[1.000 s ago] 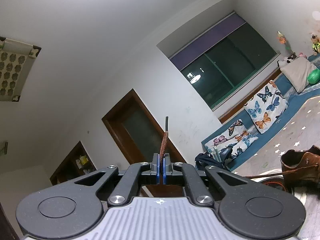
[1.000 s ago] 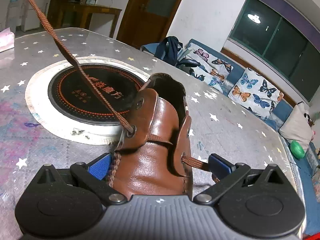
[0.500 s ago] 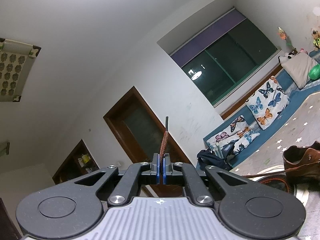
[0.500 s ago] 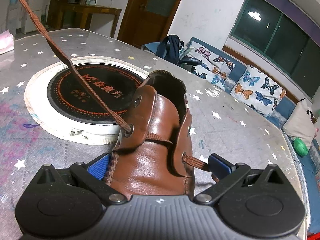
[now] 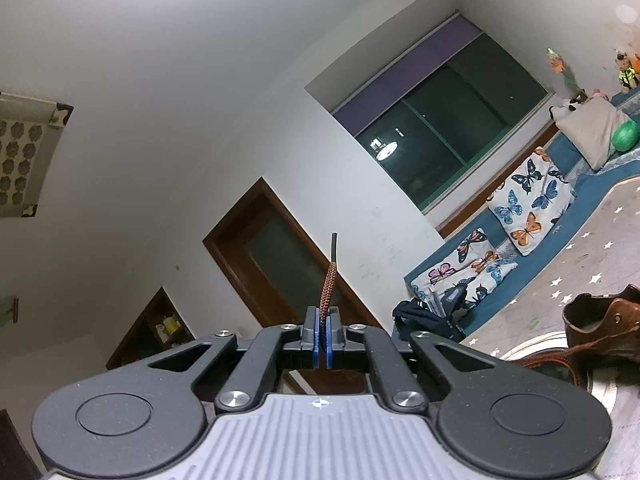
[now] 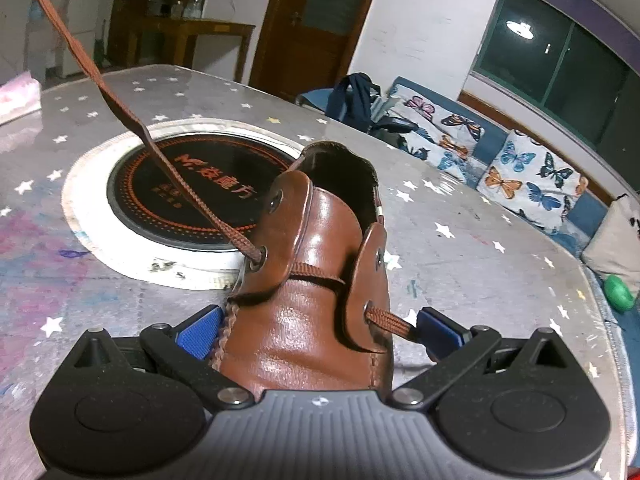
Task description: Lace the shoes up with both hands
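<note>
Shoe (image 6: 316, 300) sits clamped between right gripper (image 6: 320, 328) pads — left gripper (image 5: 322, 334) pinches lace (image 5: 328, 288) tip.

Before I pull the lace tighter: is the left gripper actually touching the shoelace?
Touching. In the left wrist view the left gripper has its blue pads shut on the shoelace, whose dark tip sticks up above them.

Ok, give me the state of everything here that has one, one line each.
Left claw: shut on the shoelace tip.
Right claw: astride the shoe's toe; contact unclear.
Shoelace: taut from the lower left eyelet, up out of frame.
Shoe: upright on the table, lower eyelets laced, upper ones empty.
Door: closed.
</note>
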Demonstrator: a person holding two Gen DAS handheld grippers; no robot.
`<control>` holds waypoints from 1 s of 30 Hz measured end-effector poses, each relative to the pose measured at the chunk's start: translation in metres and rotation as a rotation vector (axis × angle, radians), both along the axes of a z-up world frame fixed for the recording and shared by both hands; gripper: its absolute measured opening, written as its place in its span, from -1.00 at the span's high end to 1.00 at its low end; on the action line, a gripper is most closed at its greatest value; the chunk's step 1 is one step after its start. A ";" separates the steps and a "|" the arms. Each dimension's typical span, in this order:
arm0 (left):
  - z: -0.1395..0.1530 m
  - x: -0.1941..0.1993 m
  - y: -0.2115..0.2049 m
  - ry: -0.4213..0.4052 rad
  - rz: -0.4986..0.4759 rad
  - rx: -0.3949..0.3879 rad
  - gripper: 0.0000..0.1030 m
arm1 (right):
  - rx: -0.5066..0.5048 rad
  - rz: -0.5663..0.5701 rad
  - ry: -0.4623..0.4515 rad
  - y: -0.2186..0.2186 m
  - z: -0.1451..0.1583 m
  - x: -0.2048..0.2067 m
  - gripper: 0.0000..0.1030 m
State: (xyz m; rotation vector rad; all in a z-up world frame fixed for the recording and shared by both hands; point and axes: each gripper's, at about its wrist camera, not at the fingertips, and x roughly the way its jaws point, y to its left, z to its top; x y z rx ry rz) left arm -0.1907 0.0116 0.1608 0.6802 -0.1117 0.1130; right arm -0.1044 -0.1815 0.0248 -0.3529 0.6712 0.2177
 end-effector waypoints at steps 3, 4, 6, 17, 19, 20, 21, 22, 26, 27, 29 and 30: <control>-0.001 0.002 -0.006 0.002 -0.009 0.009 0.93 | 0.030 0.022 0.002 -0.006 0.003 -0.005 -1.00; -0.001 0.002 -0.008 0.004 -0.014 0.010 0.93 | 0.043 0.029 0.004 -0.009 0.004 -0.006 -1.00; -0.001 0.004 -0.012 0.008 -0.025 0.011 0.93 | 0.069 0.040 0.008 -0.015 0.006 -0.009 -1.00; -0.020 0.012 -0.042 0.106 -0.136 -0.001 0.93 | 0.149 0.036 -0.056 -0.053 0.029 -0.030 -1.00; -0.026 0.011 -0.050 0.138 -0.170 -0.007 0.93 | 0.134 0.003 -0.092 -0.062 0.031 -0.029 -1.00; -0.030 0.011 -0.055 0.152 -0.188 -0.004 0.93 | 0.129 -0.011 -0.099 -0.065 0.031 -0.027 -1.00; -0.033 0.011 -0.060 0.165 -0.207 -0.001 0.93 | 0.126 -0.027 -0.104 -0.068 0.031 -0.025 -1.00; -0.036 0.011 -0.065 0.181 -0.226 0.003 0.93 | 0.127 -0.042 -0.107 -0.072 0.030 -0.022 -1.00; -0.048 0.012 -0.085 0.247 -0.294 0.009 0.91 | 0.161 -0.062 -0.105 -0.081 0.028 -0.016 -1.00; -0.051 0.012 -0.089 0.263 -0.306 0.006 0.91 | 0.174 -0.060 -0.104 -0.082 0.028 -0.015 -1.00; -0.056 0.015 -0.097 0.305 -0.332 0.000 0.91 | 0.194 -0.050 -0.104 -0.082 0.028 -0.015 -1.00; -0.058 0.017 -0.101 0.327 -0.344 -0.002 0.91 | 0.199 -0.044 -0.106 -0.081 0.028 -0.016 -1.00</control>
